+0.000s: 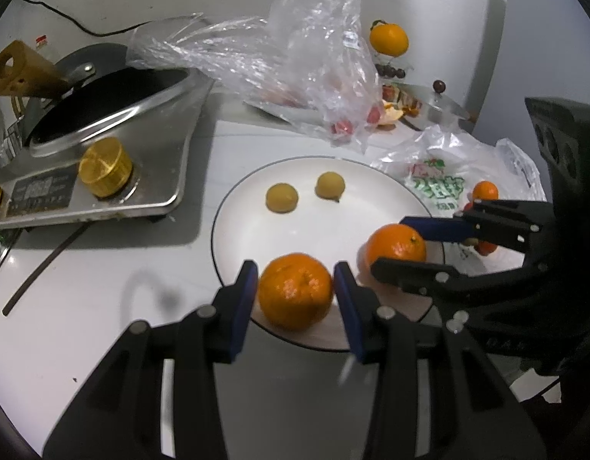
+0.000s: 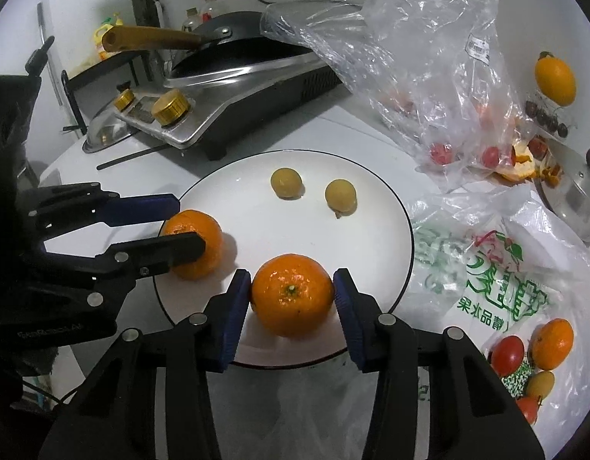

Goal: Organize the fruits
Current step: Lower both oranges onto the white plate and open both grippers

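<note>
A white plate (image 1: 318,214) (image 2: 295,222) holds two small yellow fruits (image 1: 281,198) (image 1: 330,185) and two mandarins. My left gripper (image 1: 295,287) straddles one mandarin (image 1: 295,291) at the plate's near edge, with a small gap at each pad. It also shows in the right wrist view (image 2: 187,226) around that mandarin (image 2: 202,237). My right gripper (image 2: 293,295) straddles the other mandarin (image 2: 293,293), pads touching or almost touching it. In the left wrist view the right gripper (image 1: 398,241) is around its mandarin (image 1: 394,247).
An induction cooker (image 1: 103,176) with a wok (image 1: 110,103) stands left. A crumpled clear bag (image 1: 295,65) with cherry tomatoes lies behind the plate. A printed white bag (image 2: 498,268) with a mandarin and tomatoes (image 2: 525,349) lies right. A pot lid (image 2: 578,195) and a yellow fruit (image 2: 555,76) lie far right.
</note>
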